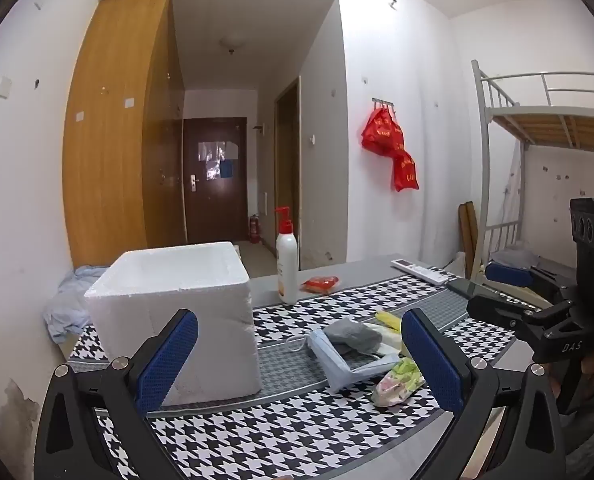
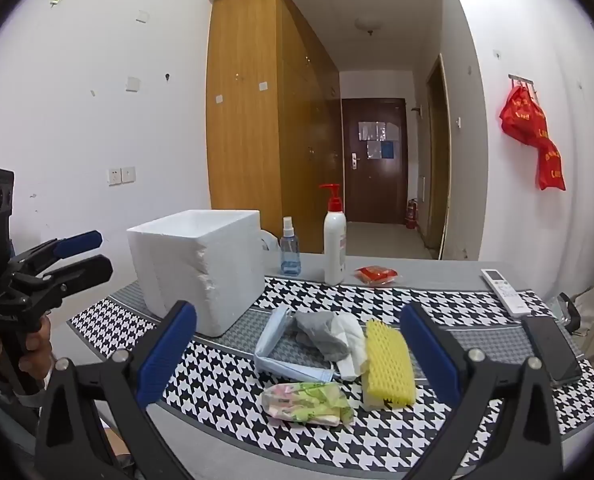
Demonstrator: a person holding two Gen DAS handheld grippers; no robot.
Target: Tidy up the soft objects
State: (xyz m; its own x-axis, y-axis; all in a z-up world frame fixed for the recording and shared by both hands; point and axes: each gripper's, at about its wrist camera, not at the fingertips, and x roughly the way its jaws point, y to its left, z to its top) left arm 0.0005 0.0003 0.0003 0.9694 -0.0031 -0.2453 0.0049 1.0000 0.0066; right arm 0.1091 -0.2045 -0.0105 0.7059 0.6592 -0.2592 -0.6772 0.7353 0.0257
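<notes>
A pile of soft things lies on the houndstooth cloth: a light blue face mask (image 2: 275, 344) (image 1: 337, 360), a grey sock (image 2: 321, 334) (image 1: 351, 336), a white cloth (image 2: 351, 340), a yellow foam net (image 2: 389, 364) and a floral tissue pack (image 2: 305, 398) (image 1: 397, 380). A white foam box (image 1: 177, 316) (image 2: 201, 264) stands to the left of the pile. My left gripper (image 1: 299, 360) is open, short of the box and pile, nothing between its fingers. My right gripper (image 2: 297, 356) is open too, hovering short of the pile.
A white pump bottle (image 2: 334, 240) (image 1: 287, 260), a blue spray bottle (image 2: 289, 252) and a red packet (image 2: 377, 274) stand behind the pile. A remote (image 2: 505, 292) and a phone (image 2: 553, 350) lie right. Blue clothes (image 1: 69, 304) lie by the left wall.
</notes>
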